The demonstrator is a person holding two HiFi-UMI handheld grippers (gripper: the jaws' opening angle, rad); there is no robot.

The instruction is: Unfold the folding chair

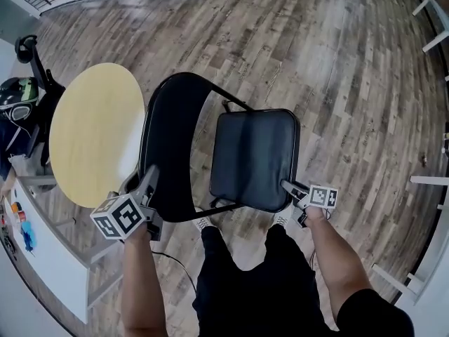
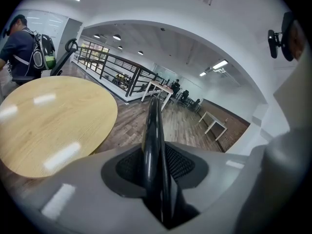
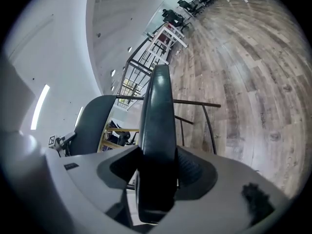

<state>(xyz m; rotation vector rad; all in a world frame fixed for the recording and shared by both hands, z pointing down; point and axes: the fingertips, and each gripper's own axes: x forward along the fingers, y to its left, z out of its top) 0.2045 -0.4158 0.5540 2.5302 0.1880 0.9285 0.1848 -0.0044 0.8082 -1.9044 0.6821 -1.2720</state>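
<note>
I see black trousers (image 1: 242, 283), a black short sleeve (image 1: 375, 316), pale trainers (image 1: 202, 223); grey left gripper (image 1: 145, 180) and right gripper (image 1: 289, 187) each carry a black-and-white marker cube (image 1: 121, 216).

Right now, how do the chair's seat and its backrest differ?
The seat is a thick, squarish cushion lying roughly flat, clamped by the right gripper; the backrest is a thin, curved panel standing more upright, clamped by the left gripper. Both are black.
</note>
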